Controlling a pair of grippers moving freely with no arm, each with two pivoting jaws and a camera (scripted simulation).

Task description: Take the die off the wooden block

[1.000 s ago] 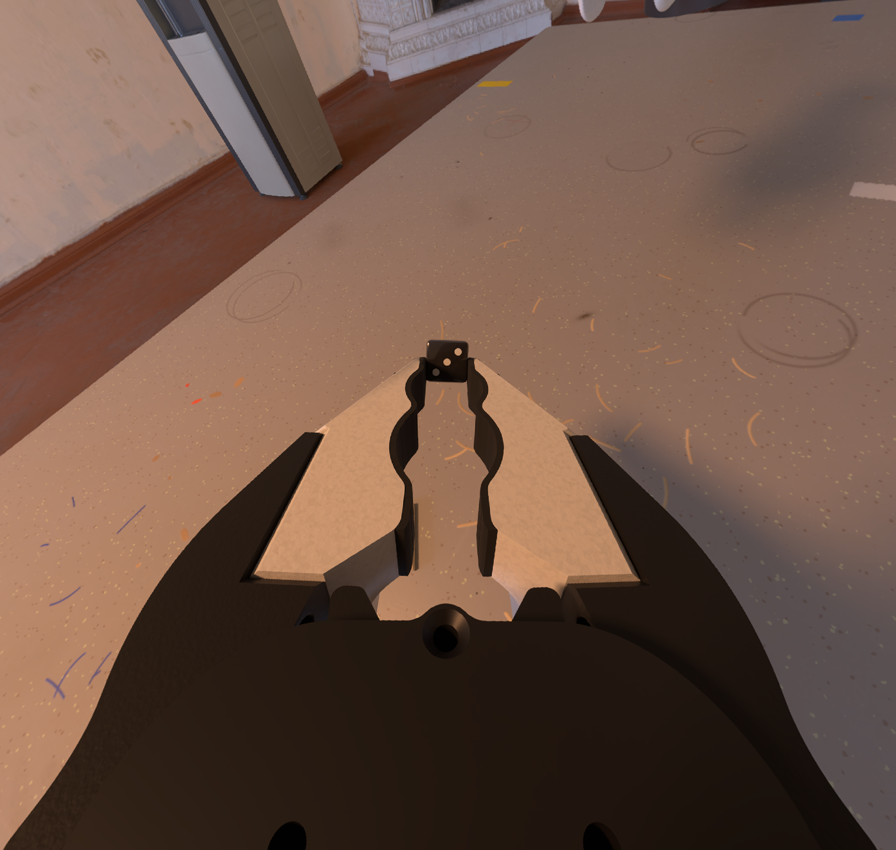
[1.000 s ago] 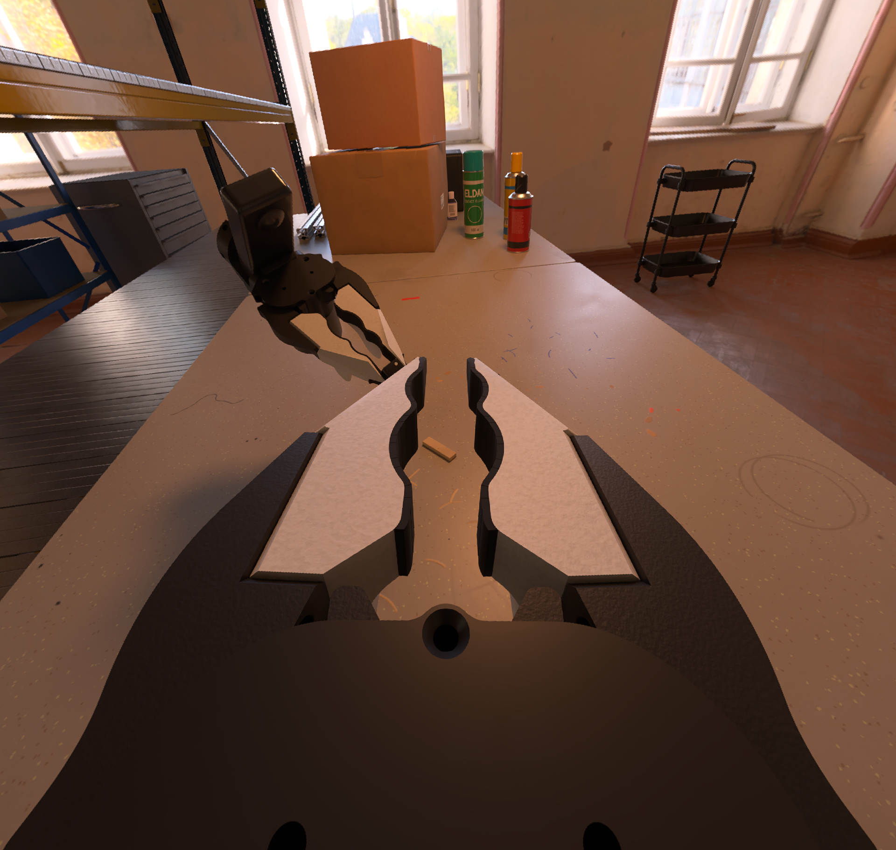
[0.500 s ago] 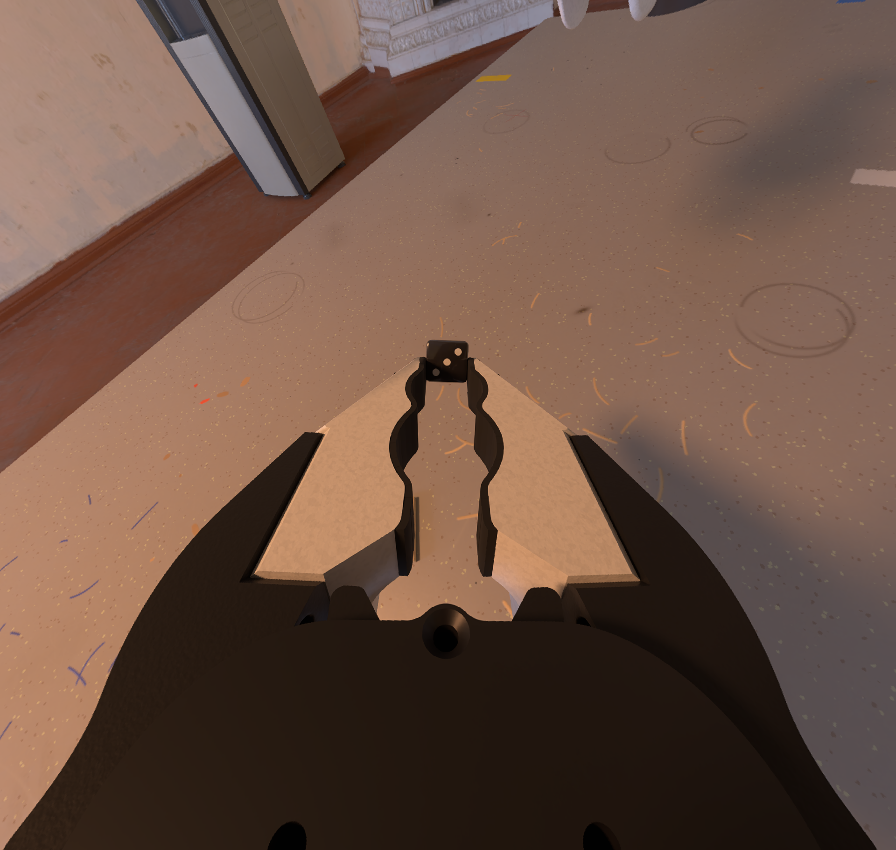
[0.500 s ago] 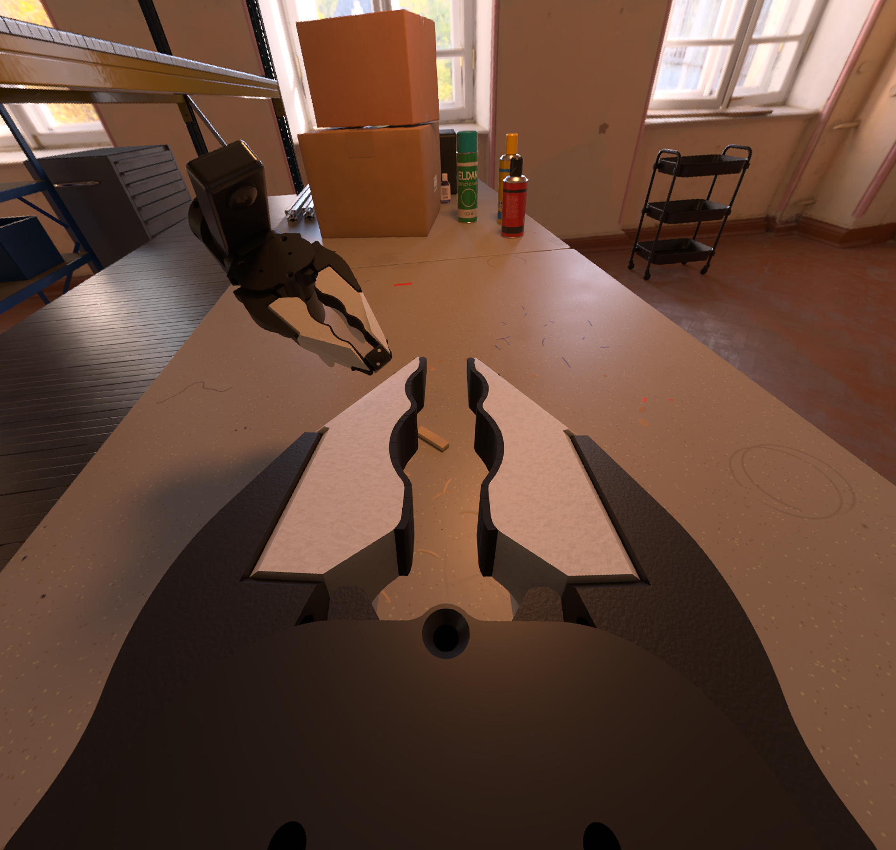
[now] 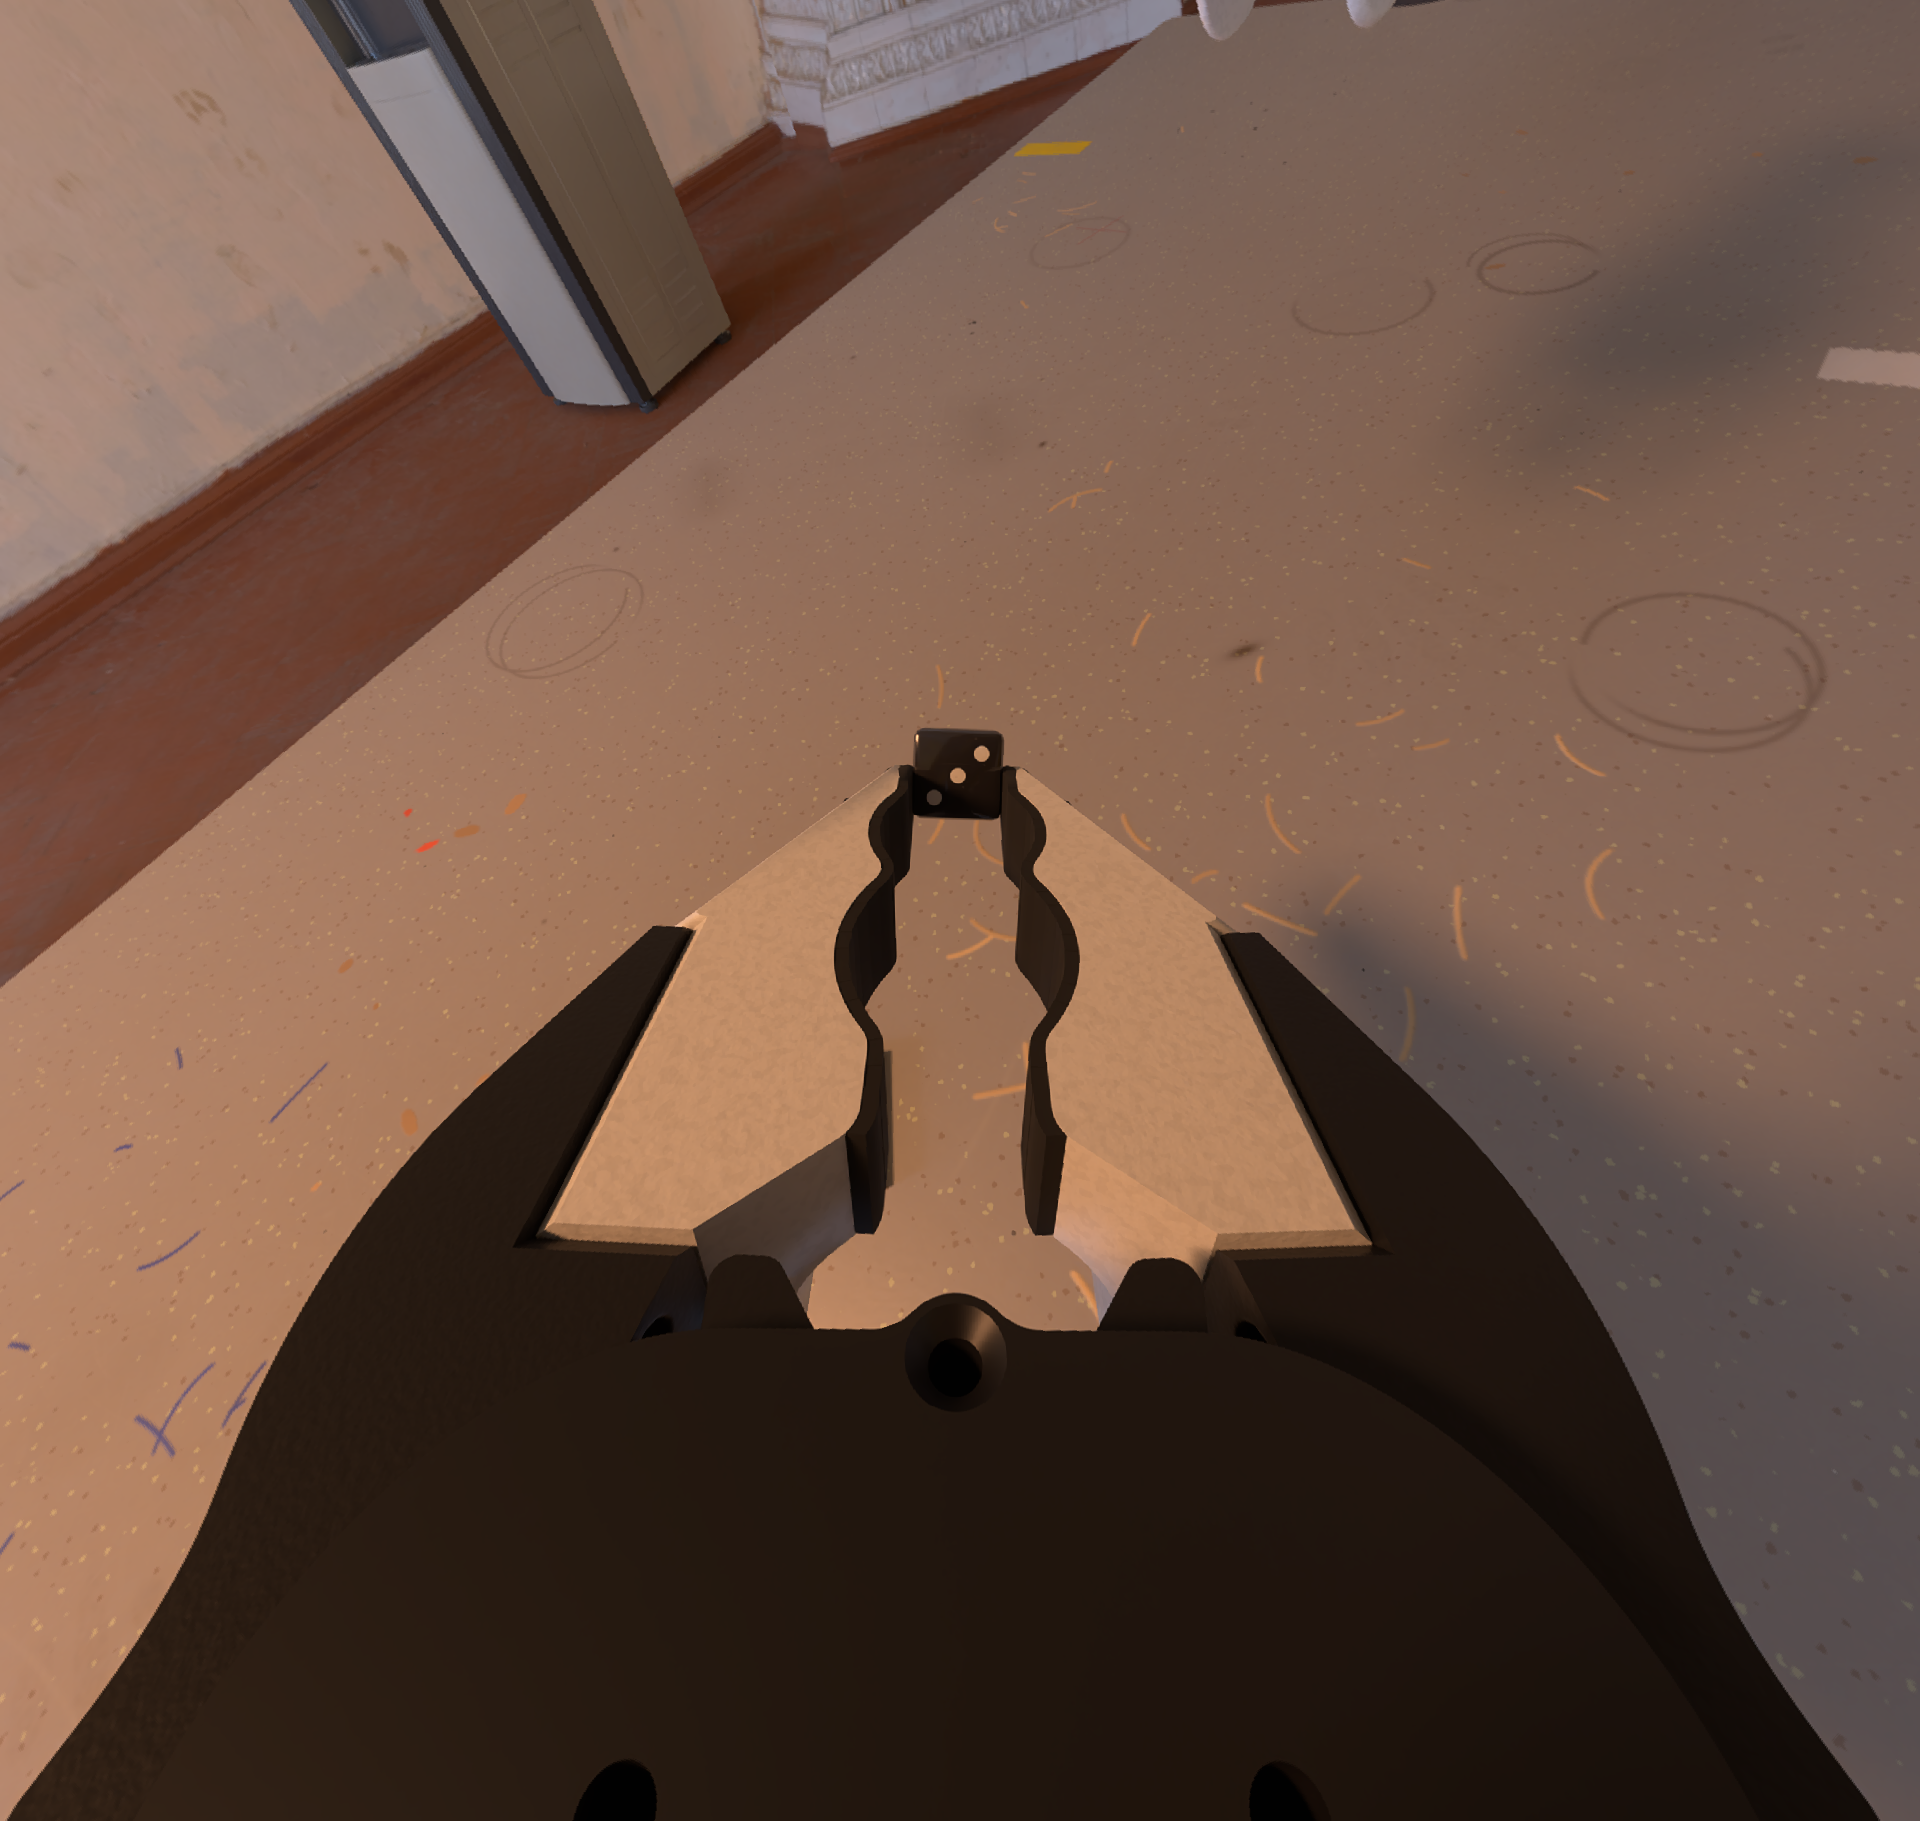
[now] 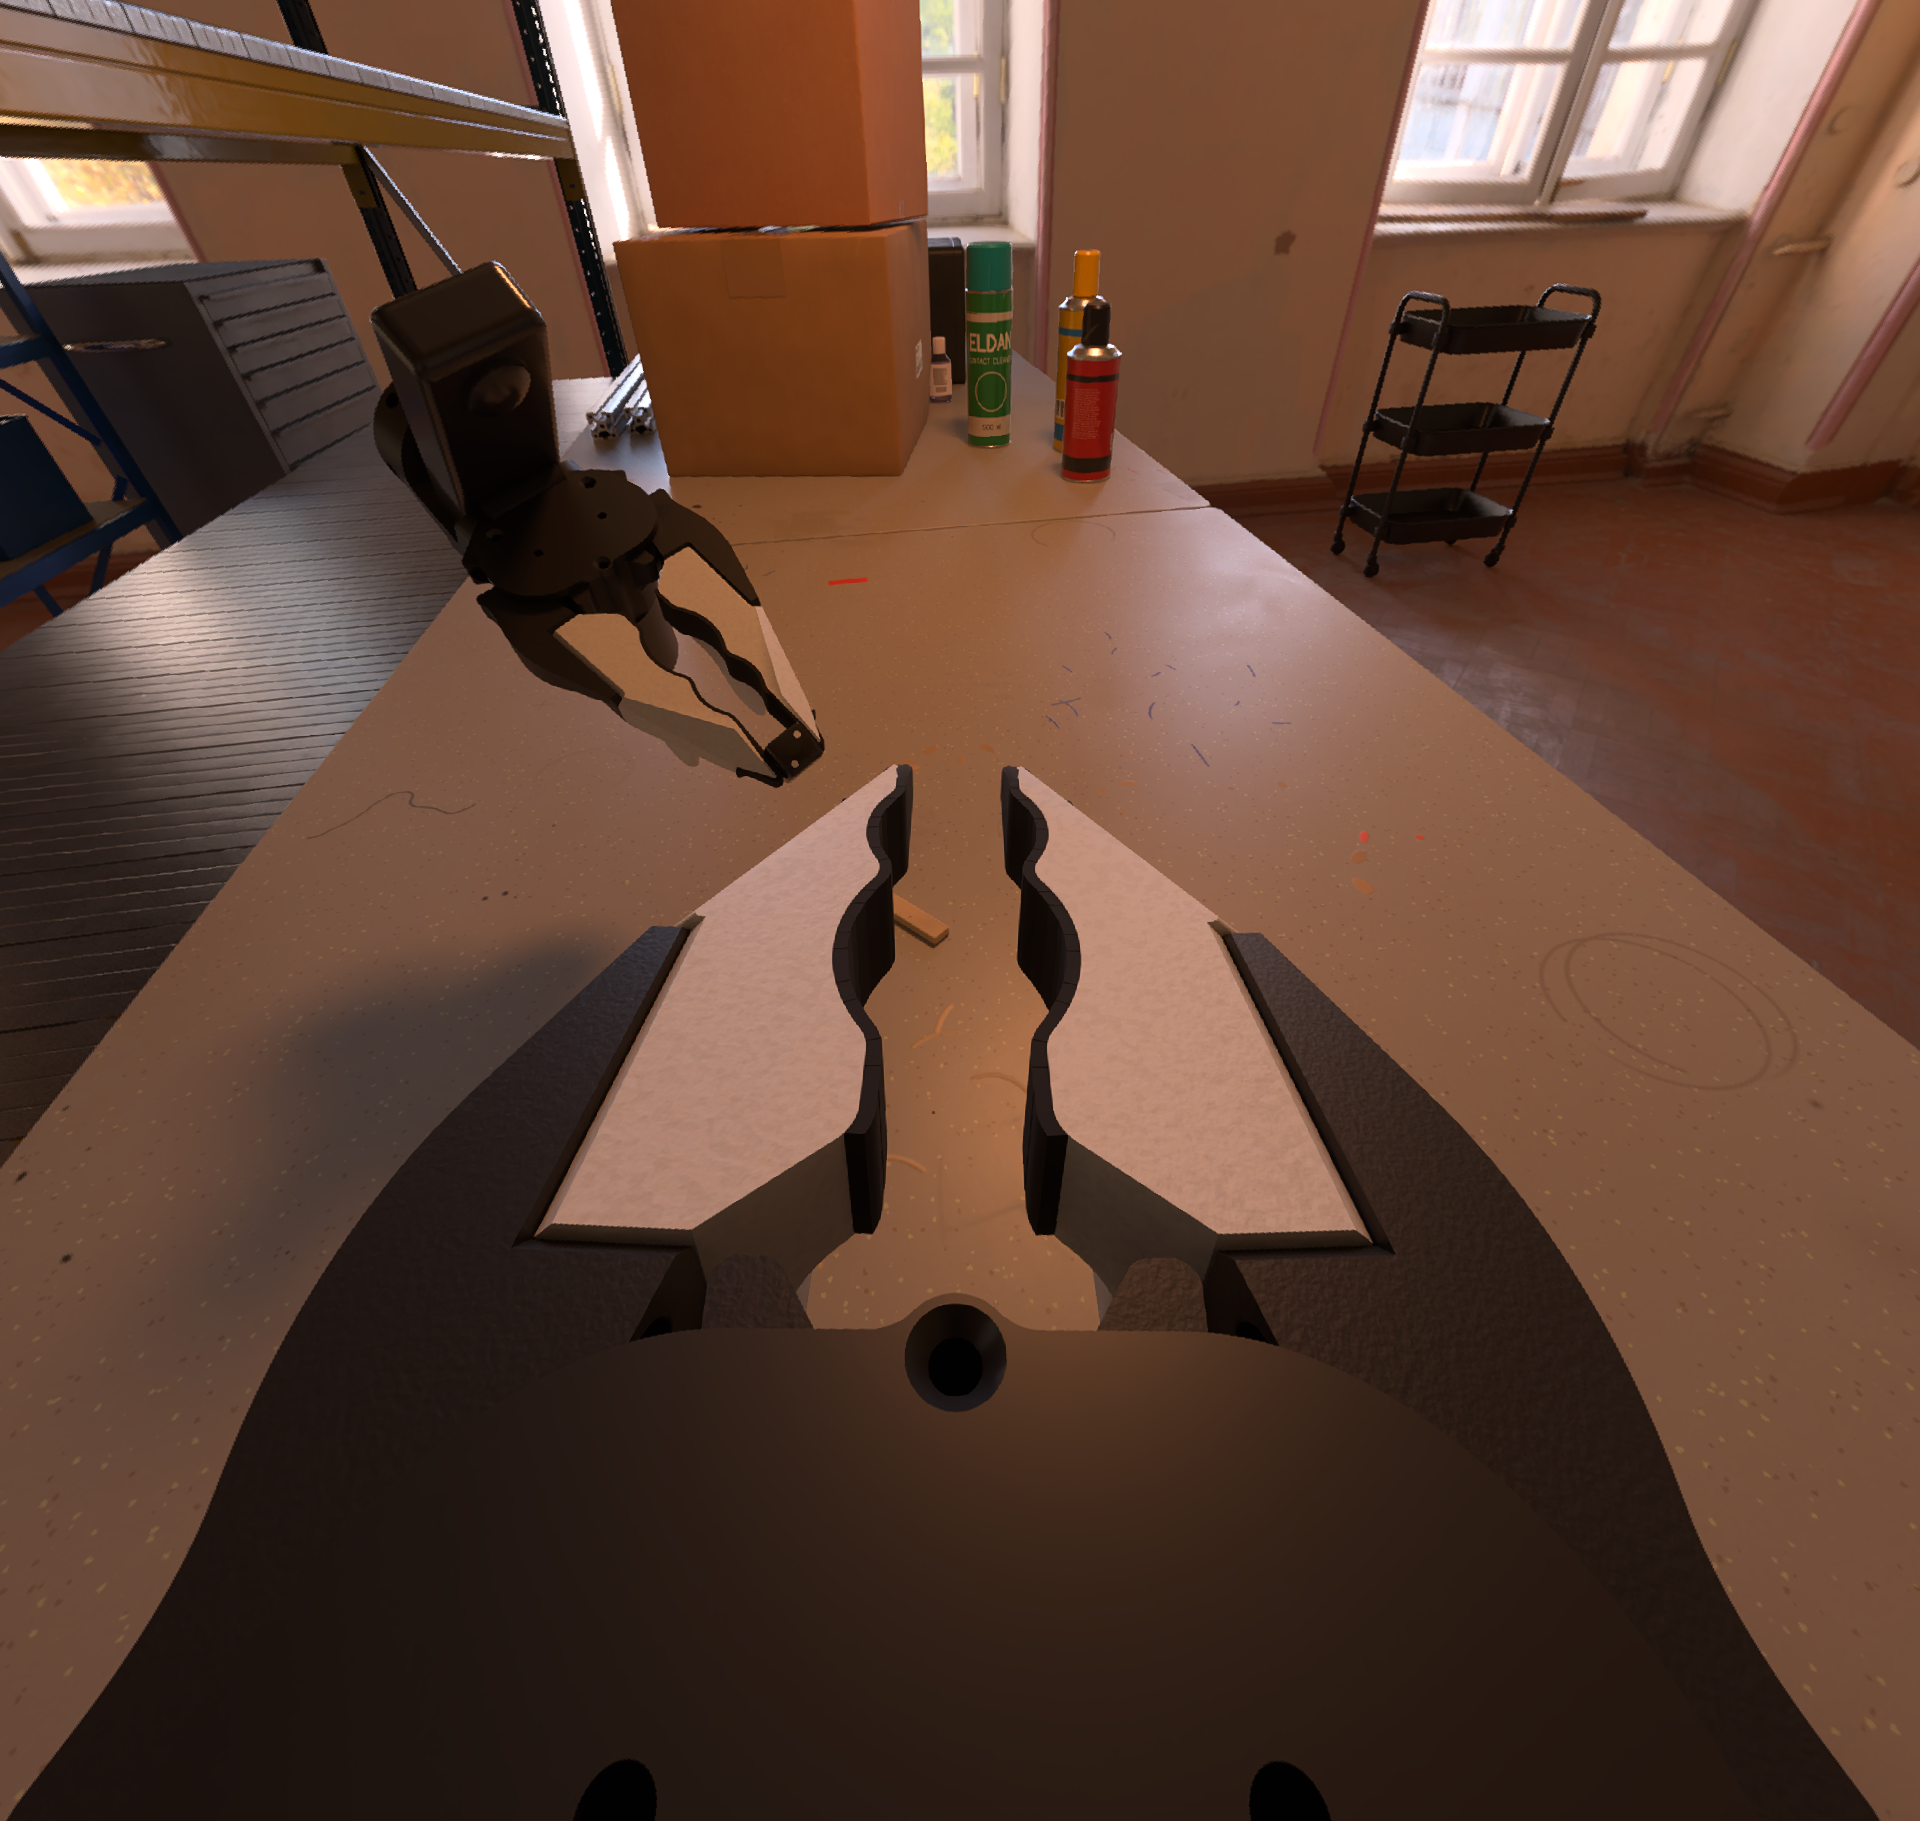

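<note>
Above speckled beige table [image 5: 1351, 483] | left gripper [image 5: 957, 784] clamped on black die [image 5: 957, 772] | right gripper [image 6: 956, 784] parted, empty | wooden block [image 6: 922, 919] near | cardboard boxes [image 6: 774, 213] far, windows behind

You are working in a workshop or storeroom. Evidence: a long speckled beige worktable [image 6: 1351, 732] marked with scratches and ring stains, two stacked brown cardboard boxes [image 6: 774, 223], upright spray cans [image 6: 987, 343], yellow-and-black steel racking [image 6: 312, 109] and a black three-tier wheeled trolley [image 6: 1465, 426].
</note>
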